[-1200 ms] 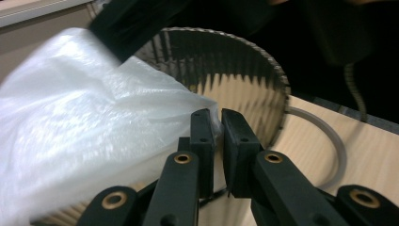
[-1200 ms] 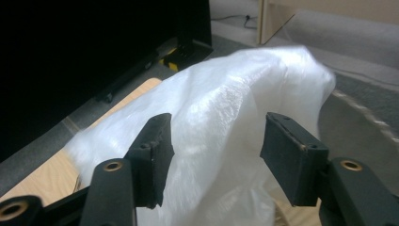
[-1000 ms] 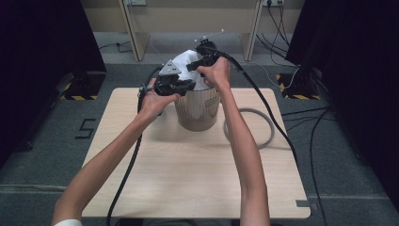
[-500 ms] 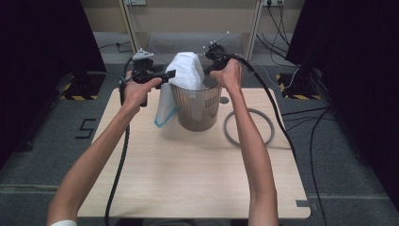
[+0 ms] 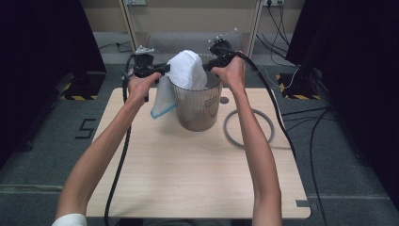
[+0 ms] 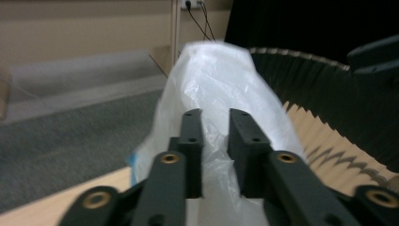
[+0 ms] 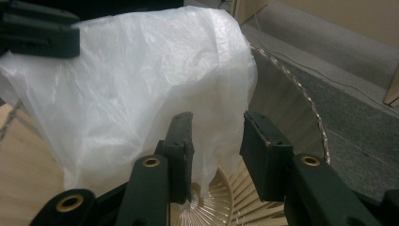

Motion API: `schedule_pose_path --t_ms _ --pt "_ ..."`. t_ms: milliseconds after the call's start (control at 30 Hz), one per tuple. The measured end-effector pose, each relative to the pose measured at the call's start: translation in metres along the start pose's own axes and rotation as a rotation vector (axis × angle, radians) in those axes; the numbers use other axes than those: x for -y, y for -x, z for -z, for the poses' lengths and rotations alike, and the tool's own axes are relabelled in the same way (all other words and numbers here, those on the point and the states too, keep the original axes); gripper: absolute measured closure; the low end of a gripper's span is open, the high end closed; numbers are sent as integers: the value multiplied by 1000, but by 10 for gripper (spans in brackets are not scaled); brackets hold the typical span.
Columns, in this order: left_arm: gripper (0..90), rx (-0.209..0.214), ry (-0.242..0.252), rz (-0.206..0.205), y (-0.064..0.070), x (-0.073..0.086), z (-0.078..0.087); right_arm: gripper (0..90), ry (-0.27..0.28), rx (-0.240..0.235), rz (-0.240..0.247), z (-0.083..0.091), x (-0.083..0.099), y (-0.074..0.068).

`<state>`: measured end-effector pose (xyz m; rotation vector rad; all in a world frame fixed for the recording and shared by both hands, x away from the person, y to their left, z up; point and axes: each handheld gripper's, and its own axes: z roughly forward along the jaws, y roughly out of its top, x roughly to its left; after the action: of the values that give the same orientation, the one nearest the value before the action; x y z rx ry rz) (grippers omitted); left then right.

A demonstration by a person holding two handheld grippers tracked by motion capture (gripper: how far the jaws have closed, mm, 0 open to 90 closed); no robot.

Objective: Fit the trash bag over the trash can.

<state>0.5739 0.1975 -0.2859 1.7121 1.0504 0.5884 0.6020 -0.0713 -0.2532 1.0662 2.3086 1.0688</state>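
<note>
My left gripper (image 6: 215,155) pinches the bag (image 5: 187,69) over the bin (image 5: 197,106); right gripper (image 7: 215,155) released, bag just left of it.

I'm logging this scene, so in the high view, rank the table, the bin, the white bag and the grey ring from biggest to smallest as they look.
1. table
2. bin
3. grey ring and white bag: too close to rank; the ring spans more but is hollow.

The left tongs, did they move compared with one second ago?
Yes. The left tongs went left and away from the person, from above the bin to beyond its left rim, pulling the white bag.
</note>
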Motion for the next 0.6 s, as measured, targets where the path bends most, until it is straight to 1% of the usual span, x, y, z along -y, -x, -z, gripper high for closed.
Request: schedule_pose_path --t_ms 67,100,133,167,200,233,267,333,400,433,500,533,600 --pt "844 12 6 -23 7 -5 3 655 18 -11 -10 2 -2 0" --pt "850 16 11 -33 10 -5 3 657 31 -13 -14 3 -3 1" --pt "851 24 12 -50 15 -6 4 657 59 -31 -36 5 -4 1" --pt "851 35 13 -66 21 -6 4 657 59 -31 -36 5 -4 1" --pt "851 51 13 -78 27 -5 4 657 76 -41 -46 5 -6 2" --pt "850 65 7 -105 36 -4 3 648 82 -43 -50 6 -8 2" --pt "848 71 6 -121 41 -3 2 627 89 -39 -51 6 -10 1" --pt "841 91 1 -160 55 -1 1 588 102 -50 -67 6 -14 -2" --pt "837 113 1 -174 64 1 0 560 117 -84 -79 5 -19 -7" --pt "837 123 -7 -186 68 3 -1 549 117 -98 -81 3 -21 -9" --pt "833 137 -17 -203 74 6 -1 522 117 -116 -88 -1 -23 -13" --pt "832 148 -19 -204 78 8 -1 516 116 -140 -101 -6 -25 -16" --pt "832 156 -20 -211 80 9 0 513 110 -149 -104 -9 -26 -18"
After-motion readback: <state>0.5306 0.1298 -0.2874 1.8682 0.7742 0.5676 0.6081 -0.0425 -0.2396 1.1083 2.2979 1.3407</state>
